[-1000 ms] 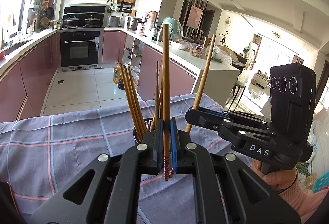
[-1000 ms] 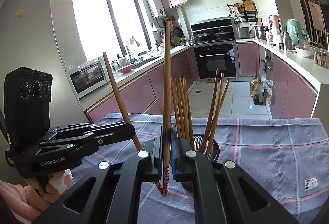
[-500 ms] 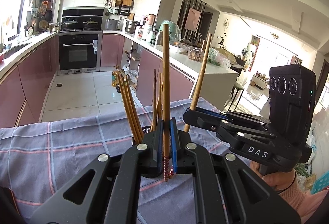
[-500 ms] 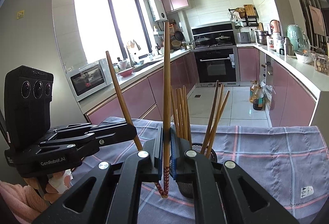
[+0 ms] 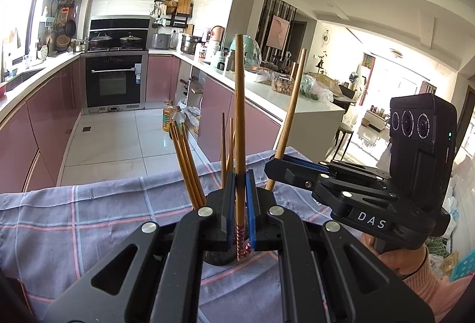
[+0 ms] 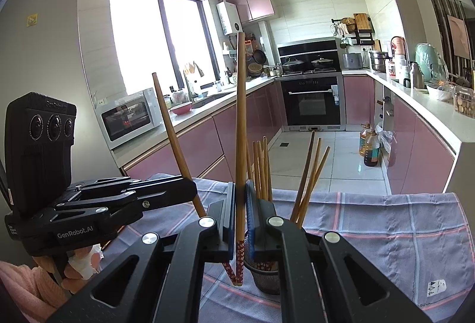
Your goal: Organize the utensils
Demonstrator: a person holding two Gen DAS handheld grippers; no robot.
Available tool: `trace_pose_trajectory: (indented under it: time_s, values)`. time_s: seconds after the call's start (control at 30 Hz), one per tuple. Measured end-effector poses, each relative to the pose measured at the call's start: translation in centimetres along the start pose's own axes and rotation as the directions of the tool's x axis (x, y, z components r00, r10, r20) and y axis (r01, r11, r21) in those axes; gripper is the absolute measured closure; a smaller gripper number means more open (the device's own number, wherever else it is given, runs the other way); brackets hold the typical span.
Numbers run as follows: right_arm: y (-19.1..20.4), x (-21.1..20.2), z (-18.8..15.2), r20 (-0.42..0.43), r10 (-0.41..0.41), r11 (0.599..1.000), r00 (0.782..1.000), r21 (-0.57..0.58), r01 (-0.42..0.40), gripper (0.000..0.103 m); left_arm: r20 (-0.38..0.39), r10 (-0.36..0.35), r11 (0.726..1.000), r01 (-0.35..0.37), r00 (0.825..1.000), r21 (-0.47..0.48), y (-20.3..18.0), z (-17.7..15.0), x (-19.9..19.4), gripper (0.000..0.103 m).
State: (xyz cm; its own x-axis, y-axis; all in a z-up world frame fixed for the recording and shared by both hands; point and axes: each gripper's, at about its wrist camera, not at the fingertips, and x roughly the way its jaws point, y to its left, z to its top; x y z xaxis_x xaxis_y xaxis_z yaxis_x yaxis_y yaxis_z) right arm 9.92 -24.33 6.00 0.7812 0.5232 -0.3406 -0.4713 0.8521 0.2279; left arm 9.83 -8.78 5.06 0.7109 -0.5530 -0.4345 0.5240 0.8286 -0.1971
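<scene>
Both views show a dark mesh holder [image 6: 267, 278] standing on a checked cloth [image 6: 386, 228], with several wooden chopsticks [image 6: 261, 165] upright in it. My right gripper [image 6: 240, 204] is shut on one upright chopstick [image 6: 240, 115], its red patterned end hanging just left of the holder. My left gripper [image 5: 240, 204] is shut on another chopstick [image 5: 239, 115], and the holder [image 5: 219, 259] is mostly hidden behind its fingers. Each gripper appears in the other's view: the left gripper [image 6: 178, 189] with its tilted chopstick [image 6: 172, 139], and the right gripper [image 5: 285, 167] with its chopstick [image 5: 289, 121].
The cloth [image 5: 89, 219] covers the table and ends at the far edge toward the kitchen floor. A person's hand [image 5: 394, 260] holds the right gripper's handle, and another hand [image 6: 77, 263] holds the left one. Pink cabinets, an oven and counters lie beyond.
Both grippers stay shut on their chopsticks. The holder and cloth sit lower in both views, with the holder closer under the fingers.
</scene>
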Motion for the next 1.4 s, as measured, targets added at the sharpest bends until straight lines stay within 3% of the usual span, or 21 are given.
trace_pose_trajectory:
  time_s: [0.73,1.4]
  values:
    - [-0.5,1.0,0.9,0.003,-0.022,1.000,1.000,-0.002,0.022,0.097,0.033,0.014,1.000,-0.014,0.999,-0.001,-0.5,0.2,-0.1,0.095]
    - [-0.5,2.0,0.6,-0.015,-0.049,0.999,0.999,0.011,0.050,0.097,0.013,0.035,0.999,-0.035,0.999,-0.001,-1.5,0.2,0.0,0.095]
